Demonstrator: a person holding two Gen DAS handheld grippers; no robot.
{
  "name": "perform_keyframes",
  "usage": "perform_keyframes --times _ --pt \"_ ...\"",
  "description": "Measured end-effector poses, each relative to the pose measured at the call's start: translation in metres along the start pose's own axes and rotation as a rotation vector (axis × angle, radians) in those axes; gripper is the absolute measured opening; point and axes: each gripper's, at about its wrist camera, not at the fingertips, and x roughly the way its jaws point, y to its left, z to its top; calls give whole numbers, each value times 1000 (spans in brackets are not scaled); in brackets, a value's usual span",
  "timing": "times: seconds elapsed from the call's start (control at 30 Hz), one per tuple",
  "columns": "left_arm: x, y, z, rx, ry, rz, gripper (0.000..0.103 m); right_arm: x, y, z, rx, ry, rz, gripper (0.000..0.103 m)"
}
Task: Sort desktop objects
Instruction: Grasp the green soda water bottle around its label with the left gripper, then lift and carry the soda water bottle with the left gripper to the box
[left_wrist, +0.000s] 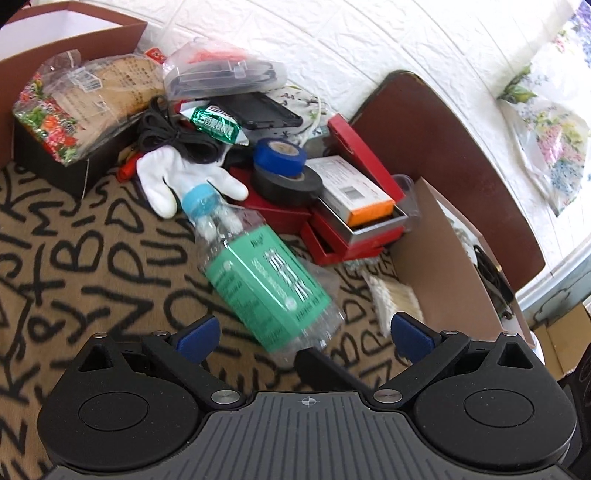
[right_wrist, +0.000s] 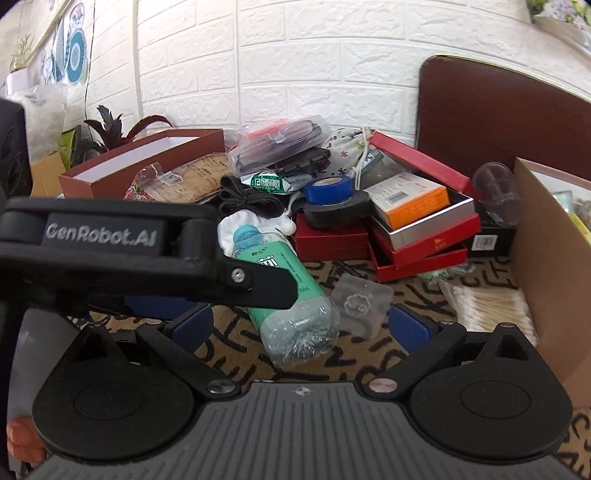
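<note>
A clear plastic bottle (left_wrist: 258, 273) with a green label and blue cap lies on the letter-patterned cloth; it also shows in the right wrist view (right_wrist: 291, 291). My left gripper (left_wrist: 306, 334) is open, its blue pads on either side of the bottle's base. My right gripper (right_wrist: 306, 326) is open just behind the bottle's base. The left gripper's black arm (right_wrist: 147, 254) crosses the right wrist view over the bottle. Behind lies a pile: a white glove (left_wrist: 177, 177), blue tape (left_wrist: 280, 153), black tape (left_wrist: 288, 181), a black cable (left_wrist: 166, 133).
Red boxes (left_wrist: 354, 221) hold an orange-white carton (left_wrist: 354, 192). A brown box (left_wrist: 55, 74) with snack bags stands at the back left. A cardboard box (left_wrist: 454, 266) and cotton swabs (right_wrist: 487, 306) are on the right. A chair back (right_wrist: 509, 118) and white brick wall are behind.
</note>
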Motion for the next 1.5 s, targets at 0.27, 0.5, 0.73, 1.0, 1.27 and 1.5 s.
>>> perform_keyframes --times 0.27,0.5,0.73,1.0,1.27,1.5 --pt "31 19 19 -50 40 -4 95 31 0 7 -9 30 28 89" --pt "43 32 24 -60 59 -6 91 47 2 9 -41 56 49 80" --pt "48 36 25 -64 76 -5 88 54 3 7 -31 77 64 73" --pt "38 27 14 -38 94 5 87 33 6 2 17 113 93 65" --pt "7 6 -29 48 164 23 85 -18 19 -26 73 162 122 63" --pt "-25 -5 -66 114 242 -14 86 -65 27 -56 32 235 172 66"
